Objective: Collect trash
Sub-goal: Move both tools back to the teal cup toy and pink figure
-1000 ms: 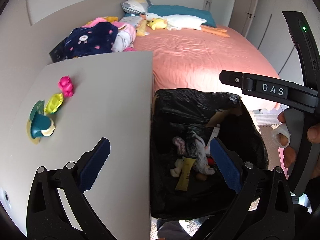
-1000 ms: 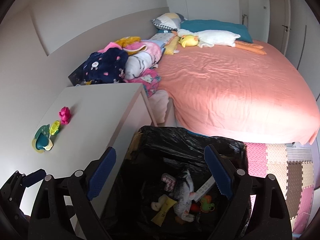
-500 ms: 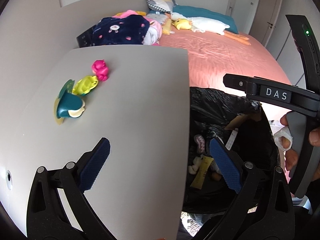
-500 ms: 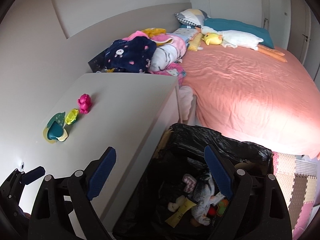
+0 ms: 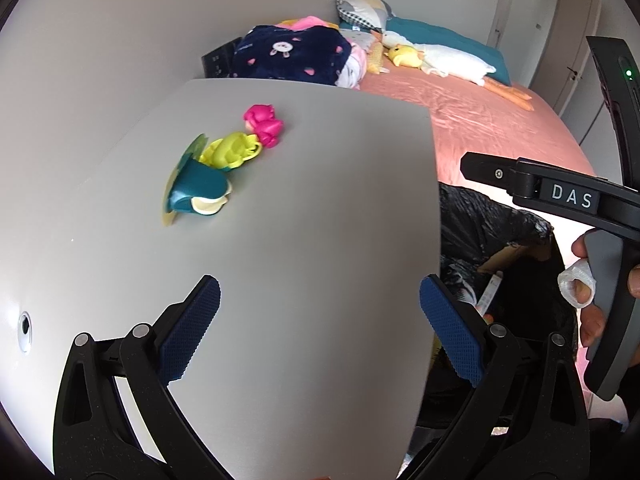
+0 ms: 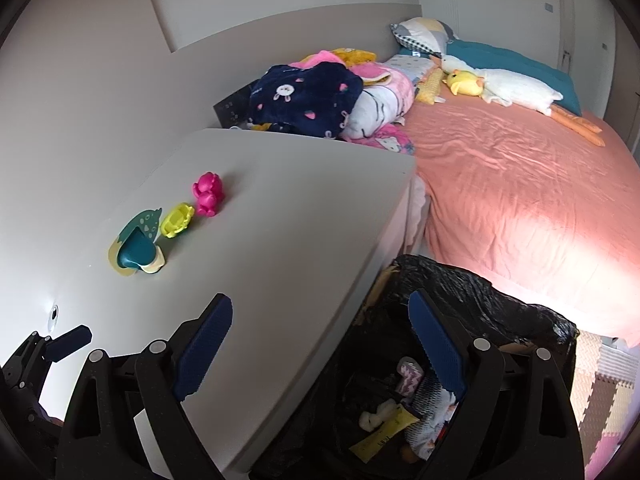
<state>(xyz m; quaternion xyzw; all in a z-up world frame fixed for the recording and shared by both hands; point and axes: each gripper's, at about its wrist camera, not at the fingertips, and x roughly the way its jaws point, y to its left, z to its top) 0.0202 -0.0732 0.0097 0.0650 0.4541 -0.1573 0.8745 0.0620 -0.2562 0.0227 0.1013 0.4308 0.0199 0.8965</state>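
Both my grippers hang wide and empty. The toys lie in a row on the tabletop, far and left of my left gripper, which is nearer than my right gripper; the bin sits right.

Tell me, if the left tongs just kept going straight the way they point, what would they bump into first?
Most likely the bare grey tabletop. The left tongs stand open and empty, angled down at it. The teal toy sits off to the left of that line, though depth is hard to judge here.
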